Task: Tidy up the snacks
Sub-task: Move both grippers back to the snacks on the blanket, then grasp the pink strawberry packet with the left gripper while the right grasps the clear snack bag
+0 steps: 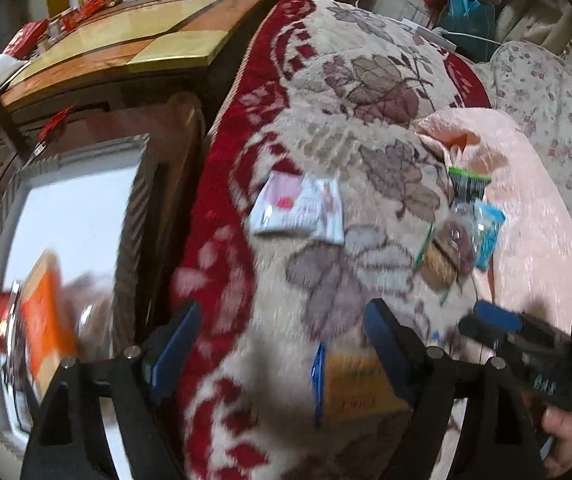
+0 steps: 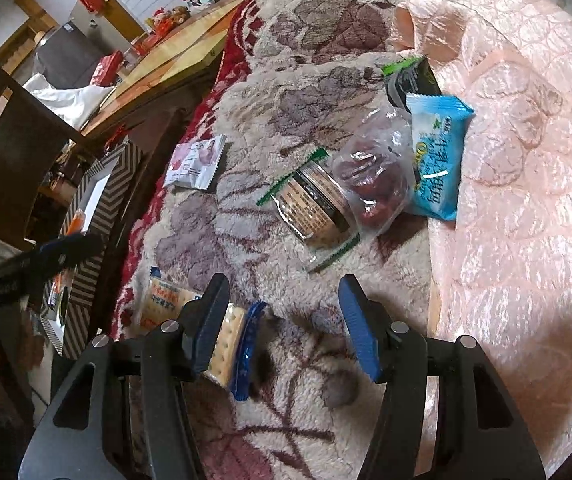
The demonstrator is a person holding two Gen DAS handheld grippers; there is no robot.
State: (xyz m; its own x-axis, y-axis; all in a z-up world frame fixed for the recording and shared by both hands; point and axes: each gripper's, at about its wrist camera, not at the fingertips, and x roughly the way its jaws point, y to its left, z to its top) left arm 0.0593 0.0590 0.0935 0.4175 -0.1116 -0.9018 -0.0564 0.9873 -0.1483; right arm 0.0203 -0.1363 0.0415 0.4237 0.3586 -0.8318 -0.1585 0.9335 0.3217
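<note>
Right claw open above fleecy floral blanket, nothing gripped; clear-wrapped cracker pack with blue end lies just beside its left finger. Left claw open, empty. White-pink sachet, brown biscuit pack, blue milk-candy packet lie farther up the blanket.

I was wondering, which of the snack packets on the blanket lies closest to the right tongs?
The cracker packet with blue ends, lying right beside the left finger of the right tongs. The white-pink packet and the light blue packet lie further off.
</note>
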